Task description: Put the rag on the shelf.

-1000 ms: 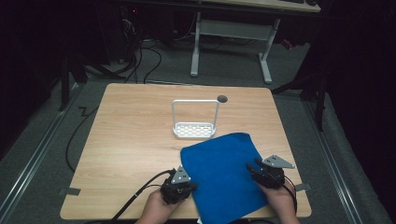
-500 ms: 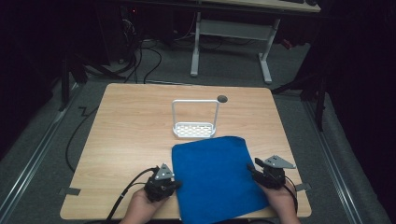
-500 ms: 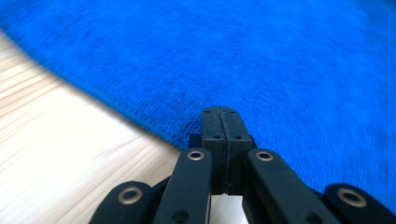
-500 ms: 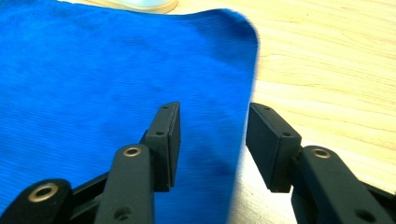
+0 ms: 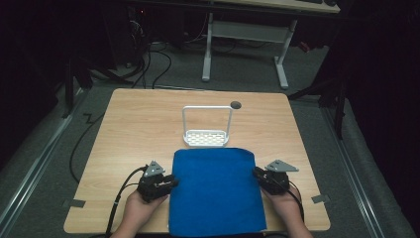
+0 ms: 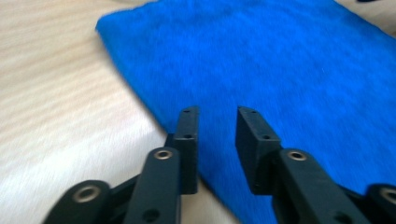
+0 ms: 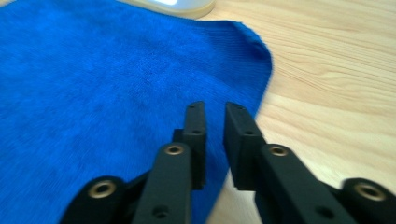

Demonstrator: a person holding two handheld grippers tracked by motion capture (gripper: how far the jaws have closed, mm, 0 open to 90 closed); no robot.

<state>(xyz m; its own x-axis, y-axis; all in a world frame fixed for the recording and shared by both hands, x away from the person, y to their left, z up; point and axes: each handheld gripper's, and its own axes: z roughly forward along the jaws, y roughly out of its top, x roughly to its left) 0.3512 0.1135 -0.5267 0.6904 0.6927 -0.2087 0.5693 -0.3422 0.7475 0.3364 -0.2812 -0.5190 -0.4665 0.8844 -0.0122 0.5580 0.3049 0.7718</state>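
Note:
A blue cloth (image 5: 215,191) lies flat and square on the near half of the wooden table (image 5: 138,129). My left gripper (image 5: 171,182) rests at its left edge. In the left gripper view the jaws (image 6: 217,112) stand apart over the cloth (image 6: 261,60) edge; they have just been opening and nothing is between them. My right gripper (image 5: 257,173) sits at the right edge. Its jaws (image 7: 215,106) have just been closing to a narrow gap above the cloth (image 7: 107,79) rim, and I see no fabric pinched between them.
A white wire rack (image 5: 206,136) with a tall handle stands just beyond the cloth's far edge; its base (image 7: 187,5) shows in the right gripper view. A dark round hole (image 5: 236,104) sits behind it. Bare wood lies to the left and right of the cloth.
The cloth went from skewed with a raised corner to flat and squared. My left gripper drew leftward along with the cloth's left side and let go.

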